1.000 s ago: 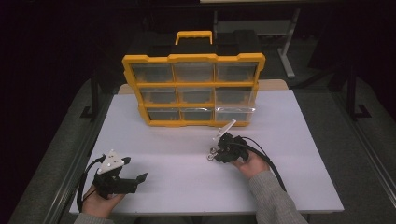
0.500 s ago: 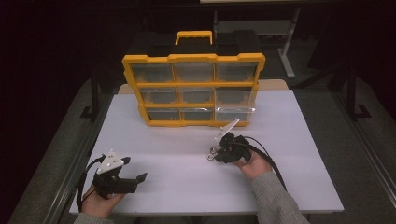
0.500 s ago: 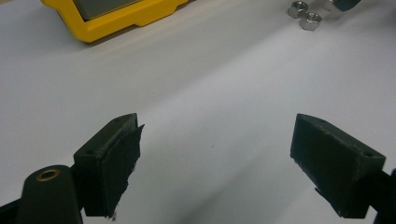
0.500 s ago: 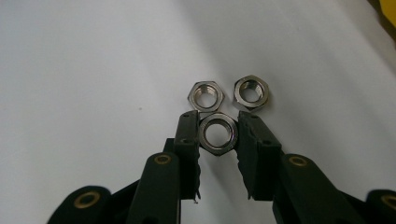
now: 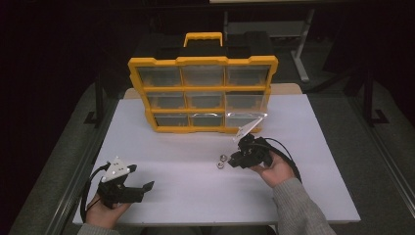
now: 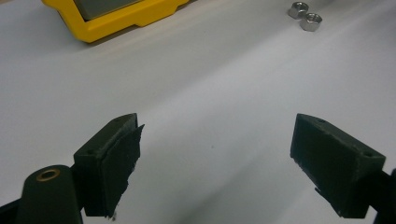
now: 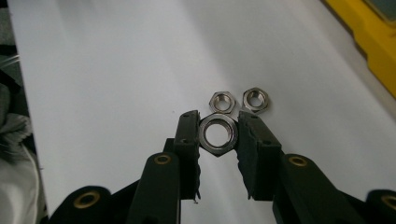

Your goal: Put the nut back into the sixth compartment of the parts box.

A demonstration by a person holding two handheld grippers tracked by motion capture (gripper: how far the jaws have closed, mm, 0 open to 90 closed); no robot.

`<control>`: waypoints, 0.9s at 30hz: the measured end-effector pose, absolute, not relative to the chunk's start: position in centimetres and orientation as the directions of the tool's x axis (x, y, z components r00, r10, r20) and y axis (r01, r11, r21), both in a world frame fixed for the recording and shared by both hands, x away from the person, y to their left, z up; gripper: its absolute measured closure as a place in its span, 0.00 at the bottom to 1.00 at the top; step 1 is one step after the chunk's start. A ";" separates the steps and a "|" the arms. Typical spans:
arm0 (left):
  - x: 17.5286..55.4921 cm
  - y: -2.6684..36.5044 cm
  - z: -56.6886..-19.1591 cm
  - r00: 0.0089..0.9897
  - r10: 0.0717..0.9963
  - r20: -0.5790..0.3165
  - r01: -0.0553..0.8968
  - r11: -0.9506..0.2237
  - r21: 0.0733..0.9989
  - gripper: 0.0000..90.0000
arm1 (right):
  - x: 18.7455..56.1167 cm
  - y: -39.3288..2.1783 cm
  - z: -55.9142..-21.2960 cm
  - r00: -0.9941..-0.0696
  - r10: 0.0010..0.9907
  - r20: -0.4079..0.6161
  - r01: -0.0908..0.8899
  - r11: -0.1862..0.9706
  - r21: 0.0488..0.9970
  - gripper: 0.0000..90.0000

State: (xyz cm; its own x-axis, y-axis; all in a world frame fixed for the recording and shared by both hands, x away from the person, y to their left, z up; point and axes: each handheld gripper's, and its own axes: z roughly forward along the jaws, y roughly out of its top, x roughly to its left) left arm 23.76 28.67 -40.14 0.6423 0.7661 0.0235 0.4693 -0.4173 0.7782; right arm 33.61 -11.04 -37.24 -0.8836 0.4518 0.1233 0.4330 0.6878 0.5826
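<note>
- Right gripper: jaws clamped on a nut, flat-to-flat for a secure hold, above the table beside two loose nuts.
- Left gripper: jaws wide apart, holding nothing, parked near the table edge.
- Organizer stands behind, likely the destination.

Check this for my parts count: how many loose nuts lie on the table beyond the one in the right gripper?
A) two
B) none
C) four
A: the right gripper clamps one large nut, and two smaller nuts lie side by side on the white table just beyond it.
</note>
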 end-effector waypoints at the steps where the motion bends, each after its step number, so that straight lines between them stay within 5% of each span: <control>1: 23.8 28.7 -40.1 0.643 0.766 0.024 0.470 -0.419 0.777 0.17 | 33.6 -11.2 -36.9 -0.886 0.447 0.119 0.427 0.690 0.585 0.77; 27: 23.8 28.8 -40.0 0.642 0.767 0.027 0.462 -0.415 0.784 0.17 | 35.2 -12.4 -24.6 -0.898 0.434 0.070 0.371 0.663 0.651 0.77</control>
State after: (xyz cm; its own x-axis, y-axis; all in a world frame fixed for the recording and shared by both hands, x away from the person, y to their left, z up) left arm 23.81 28.85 -40.01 0.6416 0.7666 0.0272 0.4623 -0.4147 0.7837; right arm 35.18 -12.39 -24.56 -0.8980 0.4343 0.0702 0.3712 0.6625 0.6506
